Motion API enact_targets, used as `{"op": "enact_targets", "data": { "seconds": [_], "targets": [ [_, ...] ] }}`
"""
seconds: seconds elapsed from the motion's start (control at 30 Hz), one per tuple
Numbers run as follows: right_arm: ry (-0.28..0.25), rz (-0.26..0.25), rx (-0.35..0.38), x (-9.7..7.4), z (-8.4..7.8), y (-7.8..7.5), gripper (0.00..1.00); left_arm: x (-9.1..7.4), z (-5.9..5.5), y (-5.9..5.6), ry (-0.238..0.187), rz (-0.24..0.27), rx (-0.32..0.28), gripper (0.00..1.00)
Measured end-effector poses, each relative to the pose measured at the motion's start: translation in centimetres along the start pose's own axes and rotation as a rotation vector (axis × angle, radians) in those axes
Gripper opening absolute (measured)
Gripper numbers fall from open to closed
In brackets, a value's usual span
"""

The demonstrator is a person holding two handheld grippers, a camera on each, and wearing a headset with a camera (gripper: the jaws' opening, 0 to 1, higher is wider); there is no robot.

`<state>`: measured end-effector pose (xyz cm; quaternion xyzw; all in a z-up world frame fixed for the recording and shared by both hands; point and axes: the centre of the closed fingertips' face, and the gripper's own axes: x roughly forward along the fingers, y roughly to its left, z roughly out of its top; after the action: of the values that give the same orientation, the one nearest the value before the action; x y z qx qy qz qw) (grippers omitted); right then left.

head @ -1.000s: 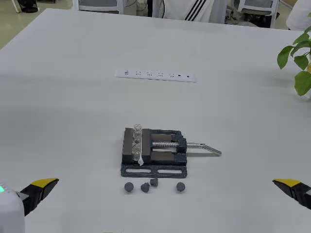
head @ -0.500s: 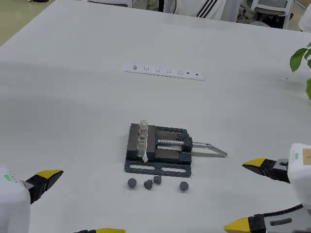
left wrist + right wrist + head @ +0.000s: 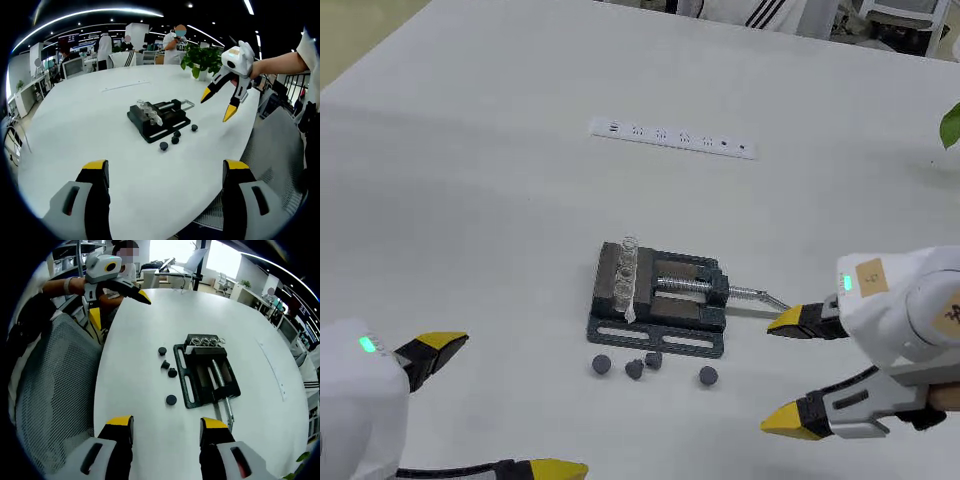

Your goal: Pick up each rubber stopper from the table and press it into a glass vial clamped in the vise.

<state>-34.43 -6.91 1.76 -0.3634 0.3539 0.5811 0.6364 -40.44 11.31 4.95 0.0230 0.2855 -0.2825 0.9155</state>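
The head view looks forward and steeply down from above the worktop [image 3: 470, 200], with the vise [image 3: 660, 305] at mid-frame, some way off. The left gripper view looks low across the worktop from its edge toward the vise, farther away. The right gripper view looks down on the vise from its screw-handle side, nearer. All three share the vise and the stoppers [image 3: 634, 369] beside it.

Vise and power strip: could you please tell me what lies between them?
Nothing: in the head view, only bare table separates the vise from the power strip.
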Motion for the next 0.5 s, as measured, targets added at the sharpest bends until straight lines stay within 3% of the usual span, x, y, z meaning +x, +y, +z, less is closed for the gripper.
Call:
{"op": "enact_targets", "data": {
  "seconds": [0.13,0.5],
  "targets": [
    [0.028,0.029,-0.091,1.1,0.7,-0.1,0.45,0.1,0.1,-0.3,-0.002,-0.004,0.001,0.93],
    [0.12,0.122,-0.197,2.7,1.0,-0.2,0.31,0.0,0.1,-0.5,-0.006,-0.011,0.004,0.93]
  ]
}}
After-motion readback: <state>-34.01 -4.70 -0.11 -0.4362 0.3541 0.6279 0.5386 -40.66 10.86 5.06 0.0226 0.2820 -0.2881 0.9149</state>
